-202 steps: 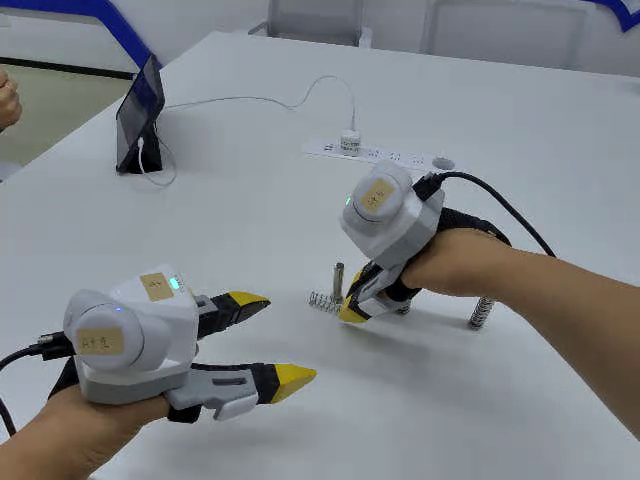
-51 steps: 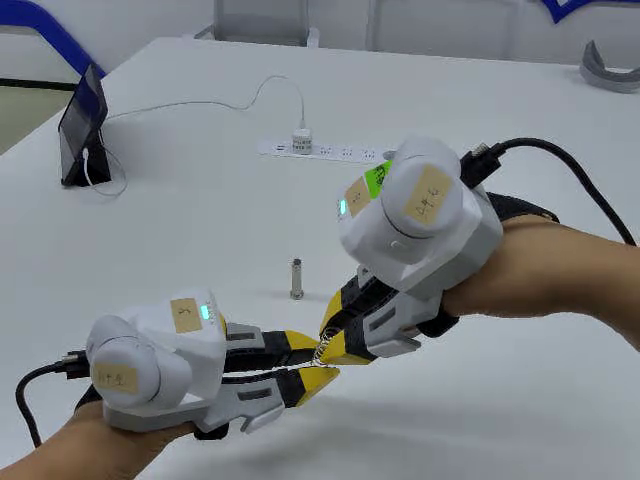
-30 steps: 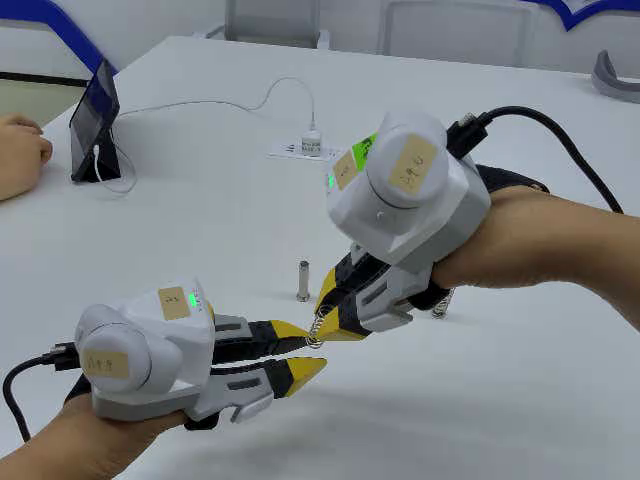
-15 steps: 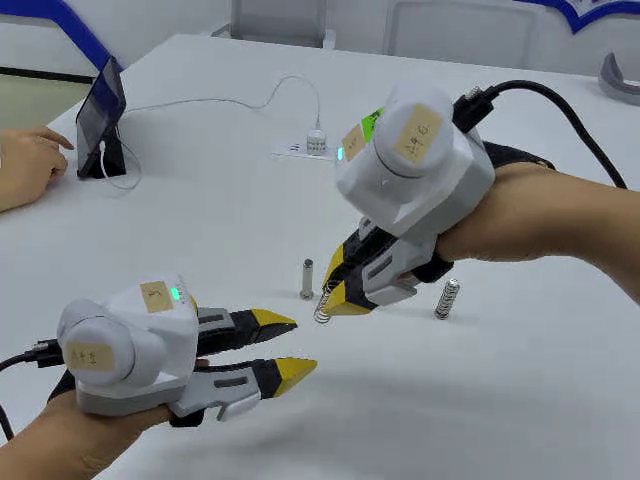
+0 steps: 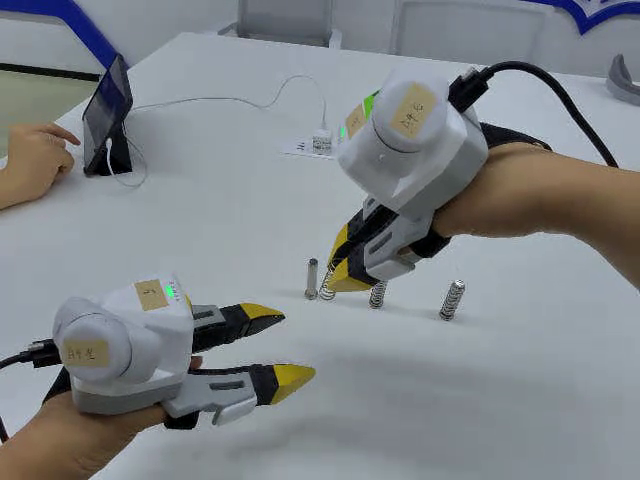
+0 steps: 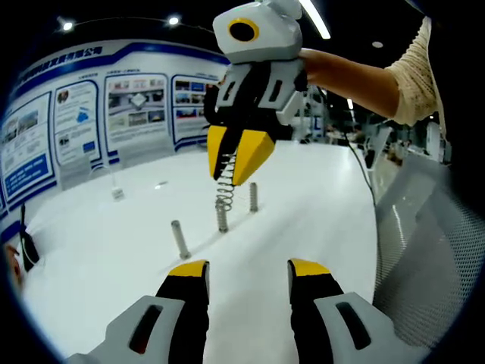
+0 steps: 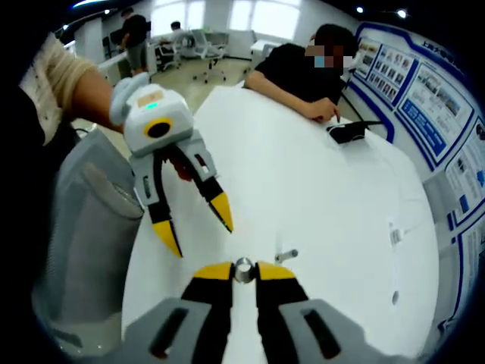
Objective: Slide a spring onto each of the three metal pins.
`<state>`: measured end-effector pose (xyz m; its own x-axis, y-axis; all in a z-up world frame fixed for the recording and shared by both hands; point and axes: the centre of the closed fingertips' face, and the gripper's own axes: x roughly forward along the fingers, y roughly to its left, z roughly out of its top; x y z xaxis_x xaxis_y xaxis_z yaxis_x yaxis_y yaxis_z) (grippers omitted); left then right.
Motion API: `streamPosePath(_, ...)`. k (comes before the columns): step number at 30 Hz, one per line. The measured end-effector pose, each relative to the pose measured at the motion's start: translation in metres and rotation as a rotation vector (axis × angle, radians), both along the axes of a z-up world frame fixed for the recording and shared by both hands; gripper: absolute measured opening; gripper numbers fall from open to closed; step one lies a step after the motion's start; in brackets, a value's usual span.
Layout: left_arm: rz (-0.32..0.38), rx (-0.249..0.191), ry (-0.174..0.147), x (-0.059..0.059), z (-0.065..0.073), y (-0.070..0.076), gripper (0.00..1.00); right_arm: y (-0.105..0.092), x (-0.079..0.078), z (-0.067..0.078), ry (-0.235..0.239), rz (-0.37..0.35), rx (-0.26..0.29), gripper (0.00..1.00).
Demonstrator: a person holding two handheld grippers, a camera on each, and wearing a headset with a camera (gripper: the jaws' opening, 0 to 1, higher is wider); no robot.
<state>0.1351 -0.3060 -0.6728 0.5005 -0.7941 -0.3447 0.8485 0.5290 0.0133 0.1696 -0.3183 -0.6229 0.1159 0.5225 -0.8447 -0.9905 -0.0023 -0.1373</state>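
Spring (image 6: pixel 224 186) coiled, silvery, upright, clamped in right tongs (image 5: pixel 342 278); left tongs (image 5: pixel 285 345) apart.

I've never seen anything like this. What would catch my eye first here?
Your eye goes to the right gripper, white with yellow tips, pinching a small spring just beside a bare metal pin at the middle of the white table. Two more springs stand upright to the right of it, and the left gripper hangs open at lower left.

White table (image 5: pixel 215 225), poster-lined wall (image 6: pixel 83 114), bright ceiling lights (image 6: pixel 175 20)
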Motion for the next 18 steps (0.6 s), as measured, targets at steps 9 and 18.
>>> streamPosePath(9, 0.013, -0.002, 0.008, 0.001, -0.001, 0.001, 0.49, 0.002, 0.014, -0.001, -0.006, -0.014, -0.010, 0.12)
streamPosePath(18, 0.021, 0.000, 0.013, 0.001, -0.002, 0.004, 0.53, 0.008, 0.031, -0.002, -0.009, -0.029, -0.012, 0.12)
